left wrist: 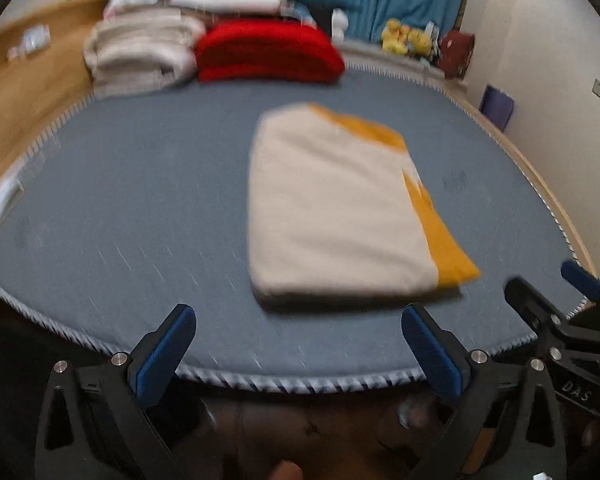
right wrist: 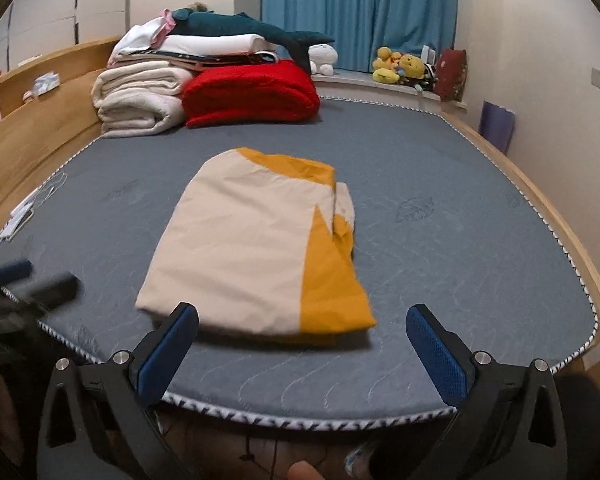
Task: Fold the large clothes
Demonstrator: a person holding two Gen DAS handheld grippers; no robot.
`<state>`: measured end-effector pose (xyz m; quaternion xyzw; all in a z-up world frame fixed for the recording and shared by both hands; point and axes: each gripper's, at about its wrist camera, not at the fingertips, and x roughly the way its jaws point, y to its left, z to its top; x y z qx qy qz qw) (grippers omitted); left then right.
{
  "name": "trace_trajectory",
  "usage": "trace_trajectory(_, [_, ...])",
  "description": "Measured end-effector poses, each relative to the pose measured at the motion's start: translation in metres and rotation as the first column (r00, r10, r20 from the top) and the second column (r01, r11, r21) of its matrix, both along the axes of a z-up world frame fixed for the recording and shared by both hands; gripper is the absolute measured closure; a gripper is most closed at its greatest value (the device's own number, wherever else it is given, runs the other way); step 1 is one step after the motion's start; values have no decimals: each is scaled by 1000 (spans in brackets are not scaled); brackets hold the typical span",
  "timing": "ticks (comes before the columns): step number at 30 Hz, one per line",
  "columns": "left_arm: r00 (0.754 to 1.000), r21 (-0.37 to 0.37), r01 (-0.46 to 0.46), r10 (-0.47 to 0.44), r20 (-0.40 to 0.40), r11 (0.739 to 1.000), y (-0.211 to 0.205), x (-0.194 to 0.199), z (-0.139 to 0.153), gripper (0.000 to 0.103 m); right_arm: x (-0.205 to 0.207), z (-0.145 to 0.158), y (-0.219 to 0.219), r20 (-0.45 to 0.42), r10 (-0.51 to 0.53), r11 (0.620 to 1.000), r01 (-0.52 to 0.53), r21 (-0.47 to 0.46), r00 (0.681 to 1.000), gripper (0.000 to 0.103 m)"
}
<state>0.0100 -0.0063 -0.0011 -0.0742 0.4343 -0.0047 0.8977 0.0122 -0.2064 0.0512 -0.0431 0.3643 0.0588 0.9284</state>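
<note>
A cream and orange garment (left wrist: pixel 336 208) (right wrist: pixel 256 248) lies folded into a thick rectangle on the grey mattress (left wrist: pixel 140 200) (right wrist: pixel 440 248). My left gripper (left wrist: pixel 300 316) hovers over the mattress's near edge, jaws wide open, nothing between them; the garment's near edge lies just beyond its fingertips. My right gripper (right wrist: pixel 302 316) is also wide open and empty, just short of the garment's near edge. In the left wrist view the right gripper (left wrist: pixel 548 284) shows at the right edge. In the right wrist view the left gripper (right wrist: pixel 40 276) appears blurred at the left edge.
At the far end of the bed sit a folded red blanket (right wrist: pixel 252 92), cream blankets (right wrist: pixel 140 96) and stacked linens with a teal plush (right wrist: pixel 240 26). A wooden bed frame (right wrist: pixel 32 128) borders the left. Plush toys (right wrist: pixel 400 66) line the sill under blue curtains (right wrist: pixel 360 8).
</note>
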Motion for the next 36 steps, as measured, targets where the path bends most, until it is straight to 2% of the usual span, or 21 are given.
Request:
trace_trajectory(3, [999, -3, 3, -3, -48, 1000, -6, 4, -13, 1, 4, -11, 9, -14, 6, 999, -7, -32, 1000, 0])
trace_trajectory(8, [1000, 29, 21, -20, -24, 999, -12, 14, -14, 1, 18, -25, 1, -50, -30, 1000, 30, -5, 998, 0])
trace_trajectory(12, [1000, 8, 4, -4, -26, 1000, -11, 15, -16, 1, 23, -27, -2, -44, -48, 999, 48, -4, 998, 0])
trace_trajectory(22, [1000, 27, 4, -4, -15, 1000, -10, 16, -18, 1, 27, -33, 1, -51, -46, 999, 46, -13, 998, 0])
trace_trajectory(36, [1000, 16, 5, -5, -20, 1000, -9, 20, -18, 1, 33, -36, 3, -49, -47, 999, 46, -20, 998, 0])
